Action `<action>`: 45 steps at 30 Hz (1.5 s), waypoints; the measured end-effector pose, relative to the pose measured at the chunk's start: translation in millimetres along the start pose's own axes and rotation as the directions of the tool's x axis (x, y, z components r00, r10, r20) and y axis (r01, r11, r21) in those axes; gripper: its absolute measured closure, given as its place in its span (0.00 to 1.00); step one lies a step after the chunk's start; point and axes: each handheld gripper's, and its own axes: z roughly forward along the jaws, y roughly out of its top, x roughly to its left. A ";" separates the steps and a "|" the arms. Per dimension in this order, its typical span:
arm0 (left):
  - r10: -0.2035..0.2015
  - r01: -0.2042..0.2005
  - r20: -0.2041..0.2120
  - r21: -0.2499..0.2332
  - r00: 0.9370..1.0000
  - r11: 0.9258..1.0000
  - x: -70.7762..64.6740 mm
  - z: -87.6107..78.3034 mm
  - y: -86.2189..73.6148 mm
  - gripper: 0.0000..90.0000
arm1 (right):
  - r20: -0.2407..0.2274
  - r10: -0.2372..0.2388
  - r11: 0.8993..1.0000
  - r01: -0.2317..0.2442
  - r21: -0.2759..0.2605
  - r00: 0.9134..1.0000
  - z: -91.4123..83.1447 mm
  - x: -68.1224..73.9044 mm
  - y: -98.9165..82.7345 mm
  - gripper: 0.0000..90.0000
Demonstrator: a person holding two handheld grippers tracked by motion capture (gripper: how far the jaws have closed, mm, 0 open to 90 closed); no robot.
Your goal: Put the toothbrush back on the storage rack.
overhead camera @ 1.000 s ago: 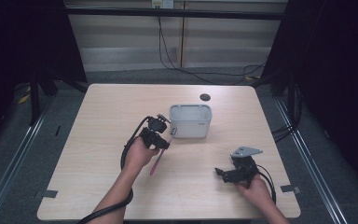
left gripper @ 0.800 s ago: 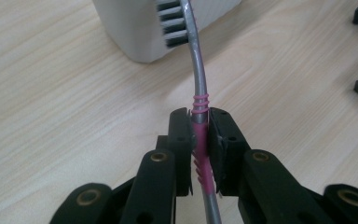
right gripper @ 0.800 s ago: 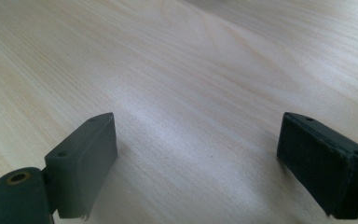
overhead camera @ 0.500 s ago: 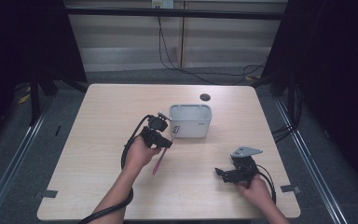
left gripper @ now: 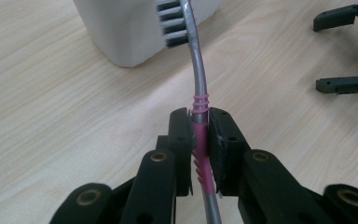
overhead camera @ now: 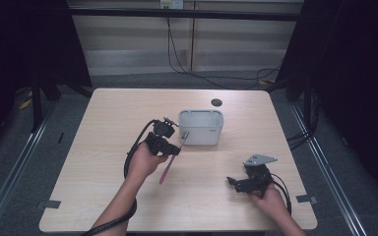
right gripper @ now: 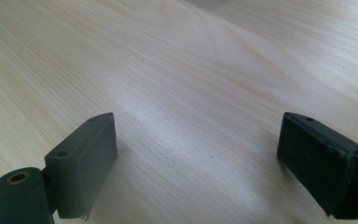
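Left gripper (left gripper: 200, 135) is clamping the toothbrush (left gripper: 196, 70), head nearing the white bin (overhead camera: 201, 126); dropping it in is remaining. Right gripper (right gripper: 196, 163) is resting, jaws apart.

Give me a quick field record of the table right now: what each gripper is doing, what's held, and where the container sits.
left gripper: shut on toothbrush, gripped at the pink ribbed part of the handle
toothbrush: grey and pink, bristle head pointing toward the bin, close to its wall
right gripper: open, nothing between the jaws, low over bare wood at the table's near right
bin: white, rectangular, open top, upright near the table's middle
black disc: small, behind the bin near the far edge
table: light wood
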 end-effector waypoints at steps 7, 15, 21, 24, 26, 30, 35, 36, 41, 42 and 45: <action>0.001 -0.001 -0.001 -0.012 1.000 1.000 0.2 -9.8 0.9 0.89 | 0.000 0.000 1.000 0.000 0.000 1.000 0.0 0.0 0.0 0.13; -0.011 0.010 -0.003 -0.052 1.000 0.999 4.6 -20.0 2.5 0.89 | 0.000 -0.001 1.000 0.001 0.000 1.000 0.0 -0.1 0.0 0.13; -0.018 0.018 -0.007 -0.069 1.000 0.997 6.1 -23.7 3.8 0.89 | 0.000 -0.001 1.000 0.001 0.000 1.000 0.0 0.0 0.0 0.13; -0.021 0.020 -0.012 -0.085 1.000 0.996 6.9 -25.6 4.3 0.89 | 0.000 0.000 1.000 0.000 0.000 1.000 0.0 0.0 0.0 0.13; -0.024 0.022 -0.014 -0.100 1.000 0.995 8.1 -28.1 5.1 0.89 | 0.000 -0.001 1.000 0.001 0.000 1.000 0.0 -0.1 0.0 0.13; -0.033 0.029 -0.026 -0.136 0.999 0.990 10.0 -31.7 7.8 0.89 | 0.000 -0.001 1.000 0.001 0.000 1.000 0.0 0.0 0.0 0.13; -0.052 0.044 -0.039 -0.198 0.998 0.979 9.8 -36.8 12.2 0.89 | 0.000 -0.001 1.000 0.001 0.000 1.000 0.0 -0.1 0.0 0.13; -0.051 0.042 -0.042 -0.205 0.998 0.978 10.1 -37.8 13.2 0.89 | 0.000 -0.001 1.000 0.001 0.000 1.000 0.0 -0.1 0.0 0.13; -0.048 0.035 -0.051 -0.239 0.998 0.970 10.2 -39.7 17.5 0.89 | 0.000 -0.001 1.000 0.001 0.000 1.000 0.0 0.0 0.0 0.13; -0.052 0.038 -0.050 -0.254 0.997 0.967 10.0 -39.7 18.1 0.89 | 0.000 -0.001 1.000 0.001 0.000 1.000 0.0 0.0 0.0 0.13; -0.053 0.035 -0.056 -0.273 0.997 0.961 10.8 -40.0 20.0 0.89 | 0.000 -0.001 1.000 0.001 0.000 1.000 0.0 -0.1 0.0 0.13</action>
